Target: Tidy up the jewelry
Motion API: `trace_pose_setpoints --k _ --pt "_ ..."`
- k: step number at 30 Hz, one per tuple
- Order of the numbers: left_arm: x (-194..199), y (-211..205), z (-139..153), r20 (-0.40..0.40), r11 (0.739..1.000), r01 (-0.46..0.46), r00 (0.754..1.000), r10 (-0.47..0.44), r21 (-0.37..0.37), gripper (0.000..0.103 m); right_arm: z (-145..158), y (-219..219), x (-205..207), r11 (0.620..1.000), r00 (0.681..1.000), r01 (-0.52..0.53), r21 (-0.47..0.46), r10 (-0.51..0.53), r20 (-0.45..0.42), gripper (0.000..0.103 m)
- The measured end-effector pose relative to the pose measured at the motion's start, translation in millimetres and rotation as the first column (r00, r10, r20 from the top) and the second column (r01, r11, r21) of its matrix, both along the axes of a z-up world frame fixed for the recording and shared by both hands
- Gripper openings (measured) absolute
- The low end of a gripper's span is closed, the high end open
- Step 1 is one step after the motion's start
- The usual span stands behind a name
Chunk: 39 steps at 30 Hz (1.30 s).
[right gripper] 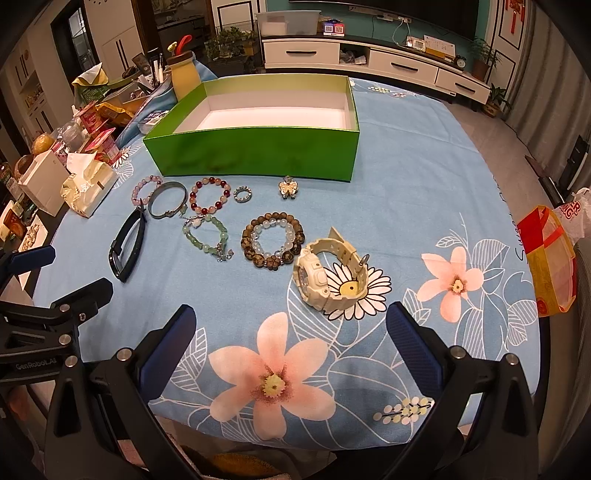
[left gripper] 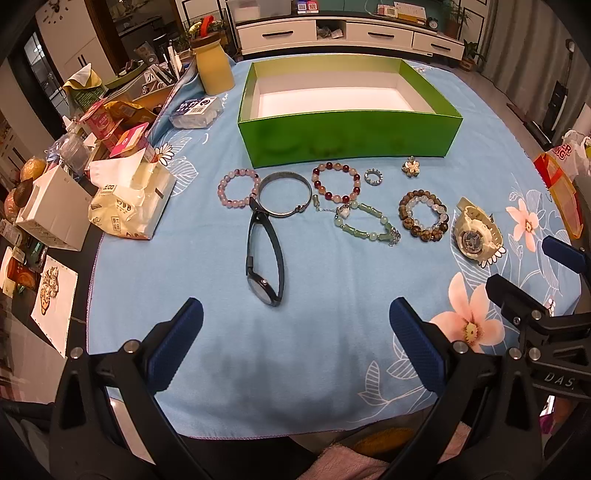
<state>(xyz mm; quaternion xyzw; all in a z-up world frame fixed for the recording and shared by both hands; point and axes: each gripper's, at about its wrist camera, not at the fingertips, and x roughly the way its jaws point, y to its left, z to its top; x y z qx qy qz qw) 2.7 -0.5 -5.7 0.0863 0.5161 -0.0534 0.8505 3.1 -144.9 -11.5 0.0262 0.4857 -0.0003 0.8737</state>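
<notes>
An empty green box point(left gripper: 347, 138) point(right gripper: 258, 153) with a white inside stands at the back of the blue floral cloth. In front of it lie a pink bead bracelet point(left gripper: 238, 188), a metal bangle point(left gripper: 285, 199), a red bead bracelet point(left gripper: 336, 182), a small ring point(left gripper: 373, 176), a brooch point(left gripper: 410, 166), a jade bracelet point(left gripper: 365, 221), a brown bead bracelet point(left gripper: 424, 216), a black watch point(left gripper: 265, 258) point(right gripper: 127, 245) and a cream watch point(left gripper: 476, 232) point(right gripper: 330, 275). My left gripper point(left gripper: 295, 343) hangs open near the cloth's front edge. My right gripper point(right gripper: 291, 341) is open too, just short of the cream watch.
Clutter lines the table's left side: a tissue pack point(left gripper: 131, 206), a white carton point(left gripper: 51, 214), snack packets and a yellow jar point(left gripper: 214, 68). A red-and-yellow bag point(right gripper: 550, 258) sits at the right edge. A white TV cabinet point(left gripper: 347, 35) stands behind the table.
</notes>
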Motion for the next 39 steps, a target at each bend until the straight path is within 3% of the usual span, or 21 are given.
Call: trace_pose_setpoints --k 39 --pt "1.0 -2.9 -6.5 -0.018 1.000 0.006 1.000 -0.006 0.002 0.101 -8.4 3.6 1.7 1.000 1.000 -0.005 0.007 0.005 -0.026 0.102"
